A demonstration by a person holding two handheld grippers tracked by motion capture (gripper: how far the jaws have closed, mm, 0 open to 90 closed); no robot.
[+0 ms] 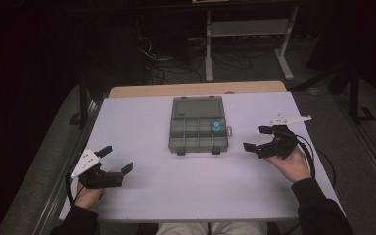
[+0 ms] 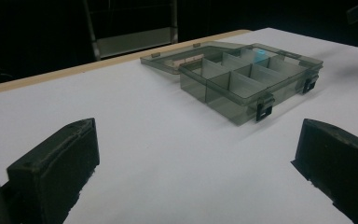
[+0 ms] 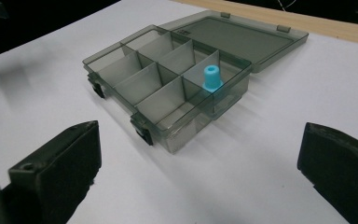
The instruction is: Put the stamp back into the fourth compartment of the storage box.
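A grey see-through compartment box sits open near the middle of the white surface, its lid folded flat toward twelve o'clock and its long axis running from nine to three in the high view. A small blue peg stands upright in the back-row compartment at the box's three o'clock end, just inside the side wall. The right hand-held gripper hovers at the box's four o'clock, close to that end, its jaws spread wide with nothing between them; along its own view the blue peg lies ahead at about eleven o'clock, beyond the near corner of the box. The left hand-held gripper sits farther off, at the box's seven to eight o'clock, also wide open and empty; from its own view the box lies ahead at about one o'clock, with the peg barely a blue glint at the far end. The right side is clearly the nearer to the peg, so a reach for it would most likely go forward and slightly leftward over the side wall, then come down with the jaws astride the upright peg.
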